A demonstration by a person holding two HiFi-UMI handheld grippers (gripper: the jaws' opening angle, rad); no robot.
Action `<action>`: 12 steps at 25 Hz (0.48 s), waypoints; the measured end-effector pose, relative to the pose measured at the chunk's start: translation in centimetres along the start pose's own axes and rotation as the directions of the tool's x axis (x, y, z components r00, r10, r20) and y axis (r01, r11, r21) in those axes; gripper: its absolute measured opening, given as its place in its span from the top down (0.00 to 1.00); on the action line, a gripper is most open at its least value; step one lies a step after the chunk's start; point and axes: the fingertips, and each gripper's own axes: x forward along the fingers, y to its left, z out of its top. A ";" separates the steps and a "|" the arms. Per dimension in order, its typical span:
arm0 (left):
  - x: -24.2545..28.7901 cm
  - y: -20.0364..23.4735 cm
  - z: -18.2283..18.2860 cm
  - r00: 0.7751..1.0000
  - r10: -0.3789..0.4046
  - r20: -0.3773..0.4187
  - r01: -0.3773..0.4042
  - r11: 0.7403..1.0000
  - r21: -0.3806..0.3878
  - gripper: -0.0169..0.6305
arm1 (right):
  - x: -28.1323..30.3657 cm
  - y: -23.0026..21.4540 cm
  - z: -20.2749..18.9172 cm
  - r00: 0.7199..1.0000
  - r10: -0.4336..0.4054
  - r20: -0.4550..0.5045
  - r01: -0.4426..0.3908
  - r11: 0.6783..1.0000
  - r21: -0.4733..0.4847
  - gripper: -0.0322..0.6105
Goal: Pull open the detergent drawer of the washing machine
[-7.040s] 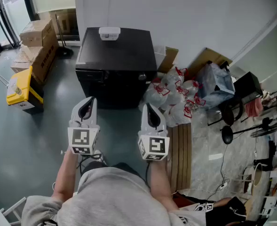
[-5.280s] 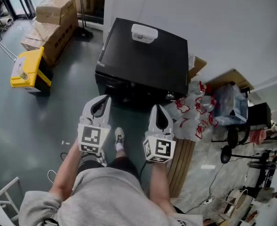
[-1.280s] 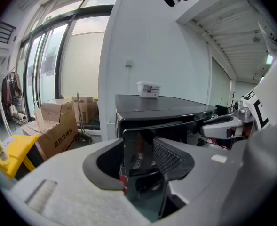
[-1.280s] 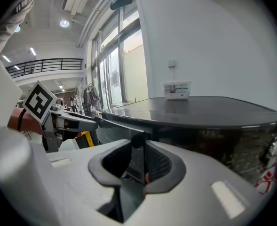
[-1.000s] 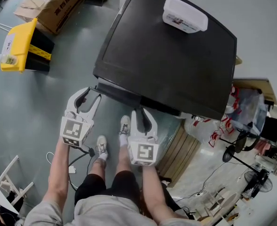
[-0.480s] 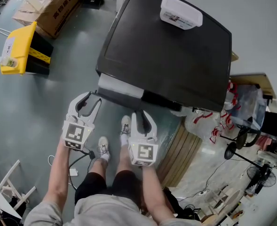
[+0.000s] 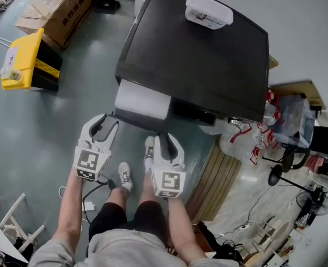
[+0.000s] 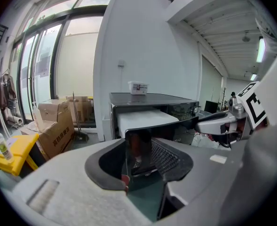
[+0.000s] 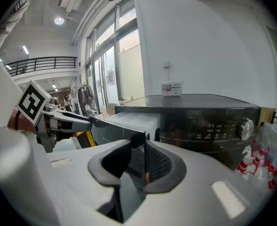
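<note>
Head view, far left: yellow container (image 7: 19, 60) on the grey floor (image 7: 52, 121), cardboard boxes (image 7: 55, 7) at upper left.

Left gripper (image 7: 109, 120) at lower left of centre, marker cube facing the camera, tips at the left end of the detergent drawer (image 7: 142, 100). In the left gripper view its jaws stand partly apart and are clamped on the drawer's dark front panel (image 8: 145, 145), which runs upright between the pads.

The drawer sticks well out of the front of the black washing machine (image 7: 202, 65), at the machine's left side in the head view; its white inside shows from above and the dark front panel is on the near edge. A white box (image 7: 208, 11) sits on the machine's top near the wall.

Right gripper (image 7: 165, 138) is just right of the left one, tips at the drawer's right end. In the right gripper view its jaws, narrower than the left's, are closed on the right edge of the front panel (image 9: 134, 157). The control panel and a round knob (image 9: 245, 126) are to the right in that view.

The person's shoes (image 7: 123, 177) are on the floor between the two grippers. Right of the machine: white plastic bags with red print (image 7: 247, 141) and wooden slats (image 7: 211, 177) on the floor.
</note>
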 end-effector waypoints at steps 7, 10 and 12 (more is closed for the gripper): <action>-1.9 -0.9 -1.0 1.000 -0.007 -0.004 0.007 1.000 0.009 0.70 | -1.8 1.1 -0.8 1.000 -0.012 0.013 0.012 1.000 -0.003 0.80; -2.5 -1.1 -1.4 1.000 -0.009 -0.005 0.009 1.000 0.008 0.70 | -2.4 1.5 -1.2 1.000 -0.016 0.009 0.016 1.000 -0.005 0.80; -2.9 -1.3 -1.7 1.000 -0.011 -0.005 0.011 1.000 0.007 0.70 | -2.8 1.6 -1.6 1.000 -0.019 0.011 0.019 1.000 -0.005 0.80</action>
